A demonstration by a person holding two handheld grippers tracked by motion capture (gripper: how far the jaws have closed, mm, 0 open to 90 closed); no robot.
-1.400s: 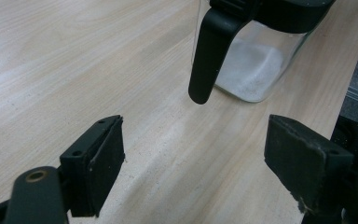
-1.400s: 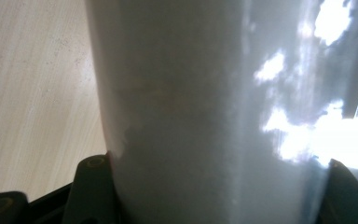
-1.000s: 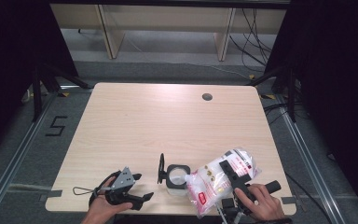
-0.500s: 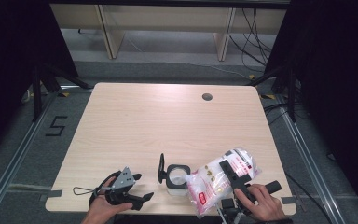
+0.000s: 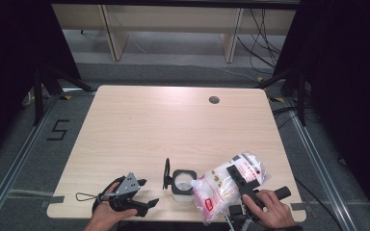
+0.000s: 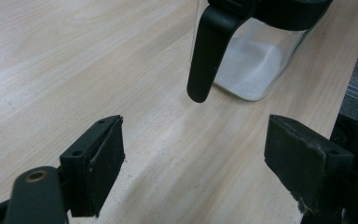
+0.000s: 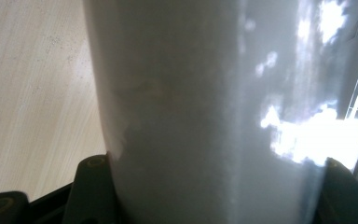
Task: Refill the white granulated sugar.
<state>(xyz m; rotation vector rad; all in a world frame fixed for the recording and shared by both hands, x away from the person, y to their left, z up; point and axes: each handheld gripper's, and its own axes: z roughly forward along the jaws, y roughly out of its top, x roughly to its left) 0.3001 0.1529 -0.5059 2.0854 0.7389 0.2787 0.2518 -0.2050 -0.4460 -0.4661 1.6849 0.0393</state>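
A clear plastic bag of white grains (image 5: 220, 185) is raised at a tilt over the table's front edge, its lower corner beside the mouth of a clear container (image 5: 183, 183). My right gripper (image 5: 234, 174) is shut on the bag, with a black jaw across its top side. In the right gripper view the bag (image 7: 205, 102) is clamped between the jaws. The container (image 6: 256, 65) has a black rim, a little white grain at the bottom and a black lid (image 5: 166, 173) flipped open to its left. My left gripper (image 5: 148, 192) rests open on the table left of it, its jaws (image 6: 193, 140) pointing at the lid.
The wooden table (image 5: 173, 125) has a round cable hole (image 5: 214, 100) near its far right corner. Its front edge lies just below both hands. Dark frames and cables stand on the floor around it.
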